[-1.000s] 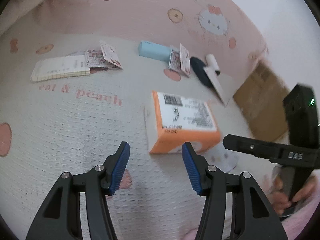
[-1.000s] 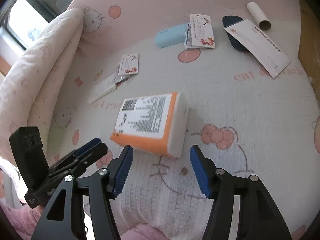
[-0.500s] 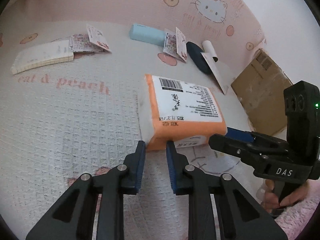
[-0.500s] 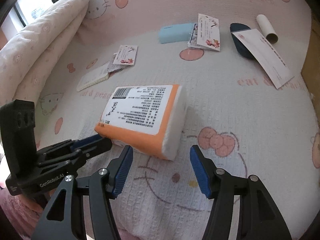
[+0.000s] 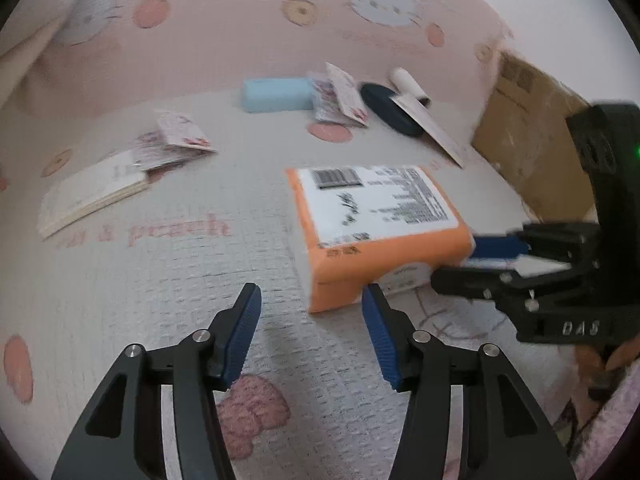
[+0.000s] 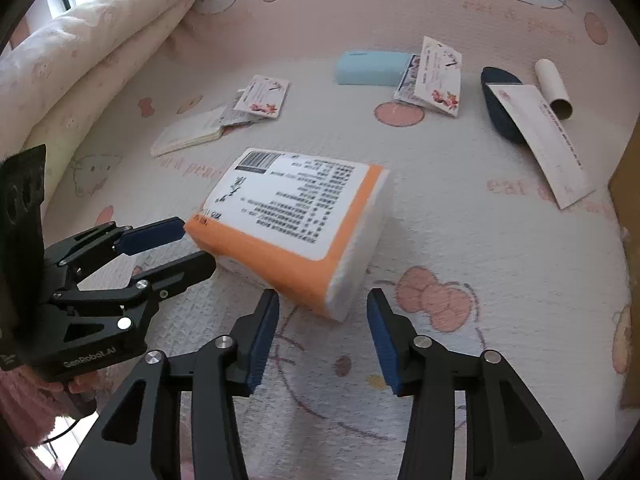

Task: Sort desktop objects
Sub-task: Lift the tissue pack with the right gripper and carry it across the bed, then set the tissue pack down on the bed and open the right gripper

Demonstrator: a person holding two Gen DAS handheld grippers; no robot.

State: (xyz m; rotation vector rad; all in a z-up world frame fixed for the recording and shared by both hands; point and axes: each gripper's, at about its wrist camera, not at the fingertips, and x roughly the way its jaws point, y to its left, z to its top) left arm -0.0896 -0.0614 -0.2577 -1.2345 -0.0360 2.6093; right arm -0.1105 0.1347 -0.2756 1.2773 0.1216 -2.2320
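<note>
Jaws on the left gripper [image 5: 311, 322] are opening, with only the near corner of the tissue pack [image 5: 376, 232] reaching toward the gap and neither blue ribbed pad pressing on it. Jaws on the right gripper [image 6: 323, 330] are closing, standing apart around the pack's white near end [image 6: 298, 220] without touching it.

One tissue pack is lying on the bed [image 6: 500, 248], near both grippers: a soft rectangular block in orange film with a white printed label and barcode on top and white sides. Its near end is sitting lifted and tilted.

Farther back, one pale blue rounded box [image 6: 370, 68] is lying beside one group of floral cards [image 6: 434, 78], which is leaning against it. A second group of floral cards [image 6: 260, 98] is resting on one thin cream notebook [image 6: 190, 136]. One dark navy oval case [image 6: 500, 100] is lying under one long white printed slip [image 6: 548, 140], and one cardboard tube [image 6: 554, 88] is lying just beside them. One brown cardboard box [image 5: 532, 136] is standing at the bed's edge; what it contains cannot be seen.

A waffle-textured white and pink cover with cat faces, bows and lettering is covering the bed. One folded quilt [image 6: 80, 60] is lying piled along its far side.
</note>
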